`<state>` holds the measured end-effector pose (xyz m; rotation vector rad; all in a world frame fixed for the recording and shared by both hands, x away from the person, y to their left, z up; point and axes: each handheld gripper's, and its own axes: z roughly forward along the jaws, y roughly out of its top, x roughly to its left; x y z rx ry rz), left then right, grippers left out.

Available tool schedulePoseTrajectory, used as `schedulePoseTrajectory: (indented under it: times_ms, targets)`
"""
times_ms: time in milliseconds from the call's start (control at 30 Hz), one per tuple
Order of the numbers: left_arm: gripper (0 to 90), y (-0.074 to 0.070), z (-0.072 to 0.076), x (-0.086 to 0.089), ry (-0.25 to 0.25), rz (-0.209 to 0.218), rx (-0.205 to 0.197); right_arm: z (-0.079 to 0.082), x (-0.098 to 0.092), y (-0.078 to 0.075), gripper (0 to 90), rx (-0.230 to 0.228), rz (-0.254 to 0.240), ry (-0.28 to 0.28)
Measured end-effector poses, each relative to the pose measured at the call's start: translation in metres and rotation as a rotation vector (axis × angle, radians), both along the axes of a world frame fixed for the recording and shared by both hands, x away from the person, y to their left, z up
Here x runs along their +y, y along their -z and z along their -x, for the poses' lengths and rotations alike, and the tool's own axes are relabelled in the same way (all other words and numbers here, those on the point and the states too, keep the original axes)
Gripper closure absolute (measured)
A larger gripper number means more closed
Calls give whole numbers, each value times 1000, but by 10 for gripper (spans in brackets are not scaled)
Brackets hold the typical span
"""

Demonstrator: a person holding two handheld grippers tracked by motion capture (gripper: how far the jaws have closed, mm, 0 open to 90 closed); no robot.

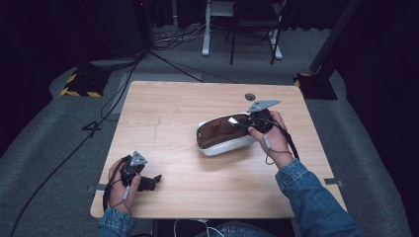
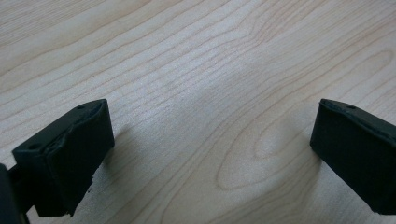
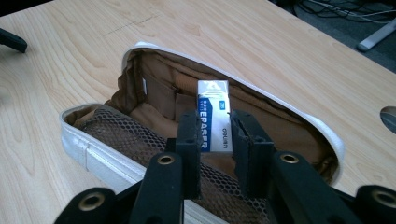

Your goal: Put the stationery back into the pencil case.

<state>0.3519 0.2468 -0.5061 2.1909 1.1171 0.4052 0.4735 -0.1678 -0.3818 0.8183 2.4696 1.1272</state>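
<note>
My right gripper [image 3: 212, 135] pinches a white and blue eraser [image 3: 214, 116] between its 2 jaws, the eraser's far end reaching into the open white pencil case [image 3: 93, 151] with its brown lining. The right gripper view reads the eraser's label and the mesh pocket; the high view shows the case [image 1: 225, 145] lying right of the table's [image 1: 173, 123] centre, with my right gripper [image 1: 236, 122] at its right end and my right hand [image 1: 274, 140] wrapped behind it, forearm angled in from the lower right. My left gripper [image 2: 212, 154] stands spread over bare wood. In the high view it [image 1: 154, 179] rests low near the table's front-left edge, my left hand [image 1: 118, 185] behind it.
</note>
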Motion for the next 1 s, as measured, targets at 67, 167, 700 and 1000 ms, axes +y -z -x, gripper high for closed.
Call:
schedulePoseTrajectory:
  times_ms: [67, 167, 700, 1000]
  targets:
    - [1, 0, 0, 0, 0, 0, 0, -2, 2, 2, 738, 7, 5, -4]
    - [1, 0, 0, 0, 0, 0, 0, -3, 5, 4, 738, 14, 12, -10]
    - [1, 0, 0, 0, 0, 0, 0, -11, 17, 17, 738, 62, 79, -34]
    - [1, 0, 0, 0, 0, -1, 0, -21, 21, 30, 737, 95, 119, -30]
